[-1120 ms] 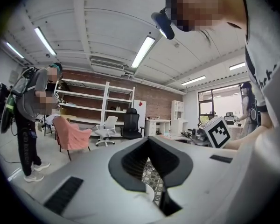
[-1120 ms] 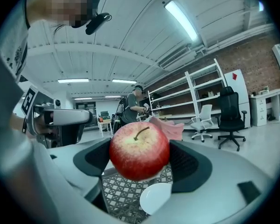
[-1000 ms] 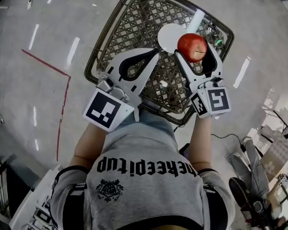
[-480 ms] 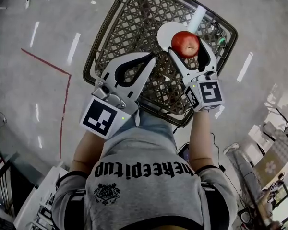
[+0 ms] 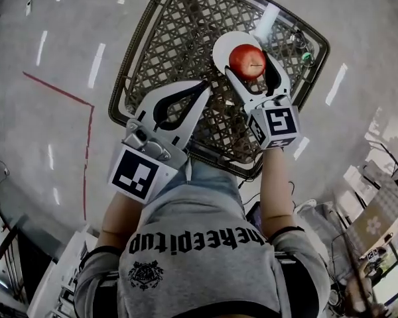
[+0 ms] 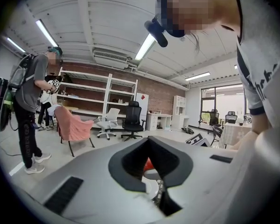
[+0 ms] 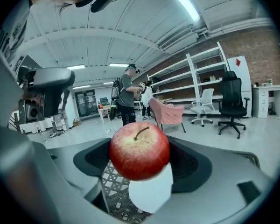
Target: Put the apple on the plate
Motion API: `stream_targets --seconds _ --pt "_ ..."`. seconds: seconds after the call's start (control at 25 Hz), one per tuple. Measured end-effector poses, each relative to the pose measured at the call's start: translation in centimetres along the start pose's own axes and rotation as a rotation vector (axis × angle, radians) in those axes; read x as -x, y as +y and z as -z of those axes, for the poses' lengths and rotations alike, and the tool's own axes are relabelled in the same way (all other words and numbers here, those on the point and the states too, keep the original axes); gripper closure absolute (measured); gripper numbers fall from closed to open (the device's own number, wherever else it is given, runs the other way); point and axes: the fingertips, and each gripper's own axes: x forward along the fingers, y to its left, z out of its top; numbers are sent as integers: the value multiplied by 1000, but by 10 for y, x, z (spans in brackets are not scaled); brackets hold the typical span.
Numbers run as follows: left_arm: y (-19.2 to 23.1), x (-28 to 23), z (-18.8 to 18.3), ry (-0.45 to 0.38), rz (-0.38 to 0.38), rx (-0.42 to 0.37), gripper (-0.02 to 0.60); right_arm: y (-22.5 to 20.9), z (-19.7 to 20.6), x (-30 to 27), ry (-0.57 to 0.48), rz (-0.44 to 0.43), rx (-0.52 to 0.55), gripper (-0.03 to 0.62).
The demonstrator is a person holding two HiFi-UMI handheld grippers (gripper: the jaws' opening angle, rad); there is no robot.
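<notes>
— How is the left gripper (image 5: pixel 200 93) held?
— Jaws together on nothing, aimed toward one o'clock.
— And the right gripper (image 5: pixel 247 53)?
— Held farther forward, pointing about eleven o'clock, arm stretched out, jaws pressed against both sides of the apple (image 5: pixel 247 63).

We see white shelves (image 6: pixel 95 99) against a brick wall (image 6: pixel 158 97); before them a pink chair (image 6: pixel 73 127) and a black office chair (image 6: pixel 132 119), right of them windows (image 6: pixel 222 102), above them tube lights (image 6: pixel 145 46).
</notes>
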Motion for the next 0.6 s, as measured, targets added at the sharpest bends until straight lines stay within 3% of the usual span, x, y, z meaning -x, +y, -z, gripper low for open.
stream_targets --seconds 0.6 --pt "32 -5 24 33 -4 49 545 -20 60 -51 137 21 -12 204"
